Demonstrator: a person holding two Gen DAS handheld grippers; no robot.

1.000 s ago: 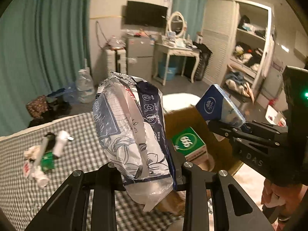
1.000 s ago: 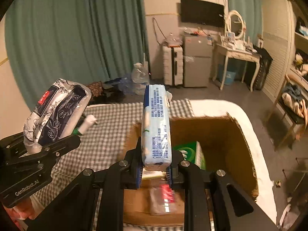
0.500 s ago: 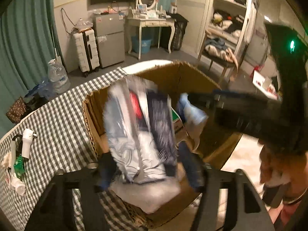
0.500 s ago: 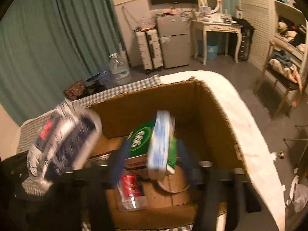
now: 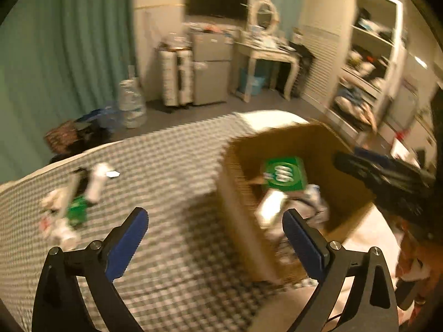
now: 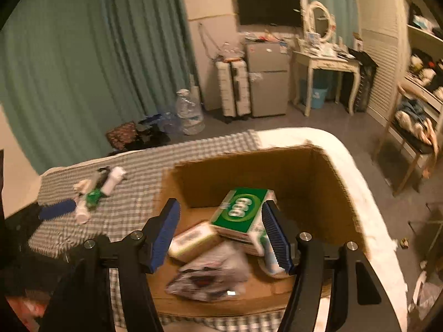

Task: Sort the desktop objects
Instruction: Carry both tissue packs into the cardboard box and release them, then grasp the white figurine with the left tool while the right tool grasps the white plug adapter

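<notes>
1. Our left gripper (image 5: pixel 214 228) hangs over the grey-and-white checked tablecloth (image 5: pixel 171 182), just beside the open brown cardboard box (image 5: pixel 235 193); its jaws are opening and nothing is between the blue pads.
2. Our right gripper (image 6: pixel 220 233) is parted and empty above the box (image 6: pixel 326 171).
3. Inside the box lie a green-and-white carton (image 6: pixel 243 210), a pale wrapped pack (image 6: pixel 191 239), a crinkly patterned plastic pouch (image 6: pixel 210 274) and a pale blue pack (image 6: pixel 270 258) by the right-hand finger.
4. What remains to sort, we judge, is the small heap of white tubes and a green sachet (image 6: pixel 95 193) at the cloth's far left.
5. These look light; the tubes are round, smooth and likely to slip or roll, so we would grip one across its middle. The sachet looks soft and thin; we would pinch it at an edge.
</notes>
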